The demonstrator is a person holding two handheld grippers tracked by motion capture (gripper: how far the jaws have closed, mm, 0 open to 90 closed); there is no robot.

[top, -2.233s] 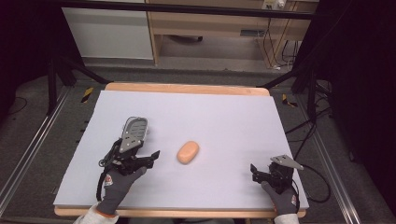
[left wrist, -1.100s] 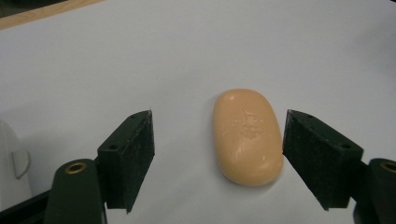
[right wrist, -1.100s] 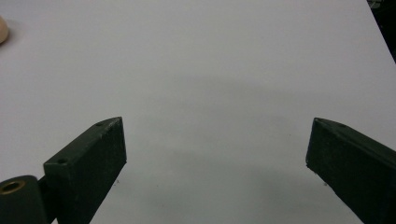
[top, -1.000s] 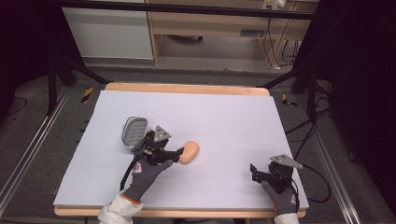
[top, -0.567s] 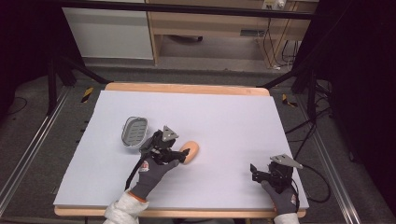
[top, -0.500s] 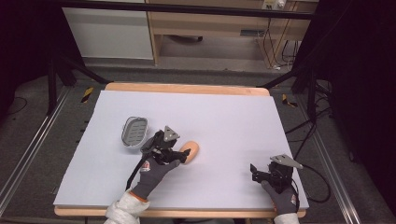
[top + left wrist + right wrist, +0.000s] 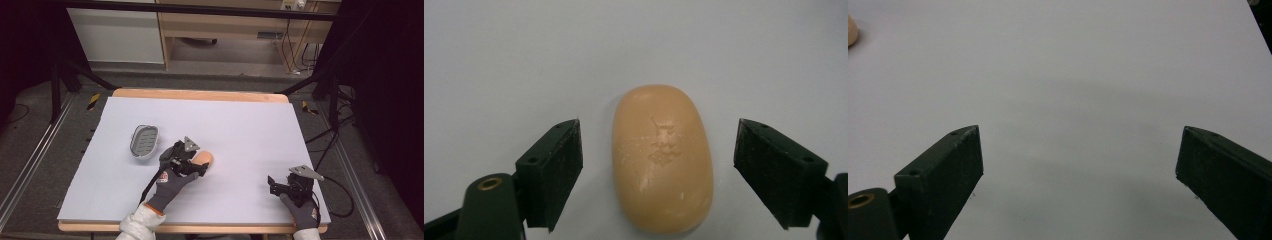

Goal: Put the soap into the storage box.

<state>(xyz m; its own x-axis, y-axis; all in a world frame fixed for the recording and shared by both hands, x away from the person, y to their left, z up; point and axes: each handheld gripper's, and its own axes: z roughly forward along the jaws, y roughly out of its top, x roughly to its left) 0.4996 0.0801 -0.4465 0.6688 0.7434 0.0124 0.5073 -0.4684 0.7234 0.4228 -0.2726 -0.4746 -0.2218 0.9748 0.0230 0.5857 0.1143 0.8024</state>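
Observation:
A tan oval soap bar (image 7: pixel 205 158) lies on the pale mat near the middle of the table. My left gripper (image 7: pixel 199 165) is over the bar's near end, and its jaws have just been opening. In the left gripper view the soap bar (image 7: pixel 662 160) lies lengthwise between the jaws of the left gripper (image 7: pixel 658 125), with a gap on each side and neither pad touching it. A grey ribbed soap dish (image 7: pixel 144 140) sits to the left of that hand. My right gripper (image 7: pixel 274 184) rests open at the front right; nothing lies between the jaws of the right gripper (image 7: pixel 1080 131).
The mat (image 7: pixel 250 130) covers a wooden table (image 7: pixel 200 94) with a black frame around it. Cables (image 7: pixel 340 200) trail off the right edge. In the right gripper view, the soap bar (image 7: pixel 850 30) peeks in at the top left corner.
My left hand has moved right, away from the soap dish, and come down over the soap bar with its jaws spread wider. The right gripper has kept still.

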